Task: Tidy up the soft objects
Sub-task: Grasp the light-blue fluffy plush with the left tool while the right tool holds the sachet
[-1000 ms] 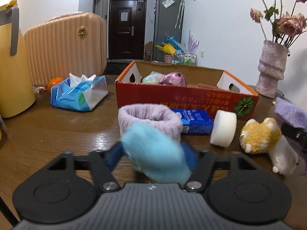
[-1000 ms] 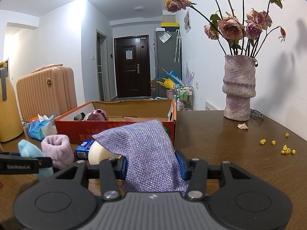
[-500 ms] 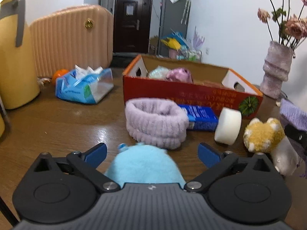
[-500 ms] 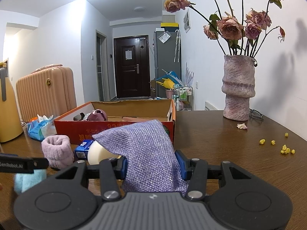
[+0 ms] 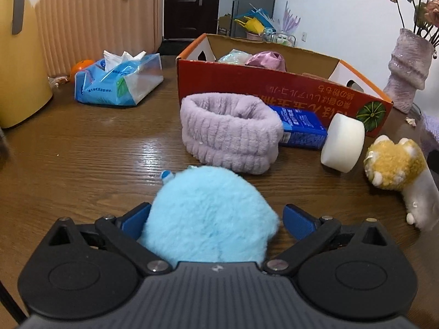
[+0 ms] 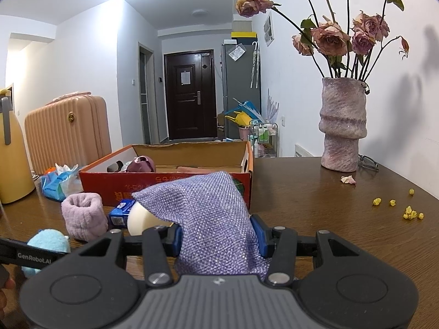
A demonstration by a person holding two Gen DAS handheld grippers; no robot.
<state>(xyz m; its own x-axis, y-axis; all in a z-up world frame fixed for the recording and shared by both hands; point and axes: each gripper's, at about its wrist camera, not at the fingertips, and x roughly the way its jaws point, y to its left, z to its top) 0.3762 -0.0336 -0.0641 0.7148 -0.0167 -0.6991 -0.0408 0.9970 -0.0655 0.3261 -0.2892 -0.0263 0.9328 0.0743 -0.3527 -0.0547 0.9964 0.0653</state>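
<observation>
Left wrist view, from left to right: a yellow jug (image 5: 19,54), a ribbed suitcase (image 5: 96,19), an orange (image 5: 79,65) and a blue tissue pack (image 5: 120,82) occupy the far side of the counter (image 5: 82,148). The left claw (image 5: 214,219) stands wide open; the blue plush ball (image 5: 208,219) lies on the counter between its blue pads (image 5: 297,220), with a gap visible at the right pad. Beyond the ball sit a lilac headband (image 5: 230,131), a blue carton (image 5: 299,126), a white foam roll (image 5: 343,145) and a yellow-and-white plush toy (image 5: 397,170), all before the red cardboard box (image 5: 274,87).

Right wrist view: the right claw (image 6: 216,238) is partly closed, its pads pressing a purple woven pouch (image 6: 211,213). A vase (image 6: 343,128) stands far right.
</observation>
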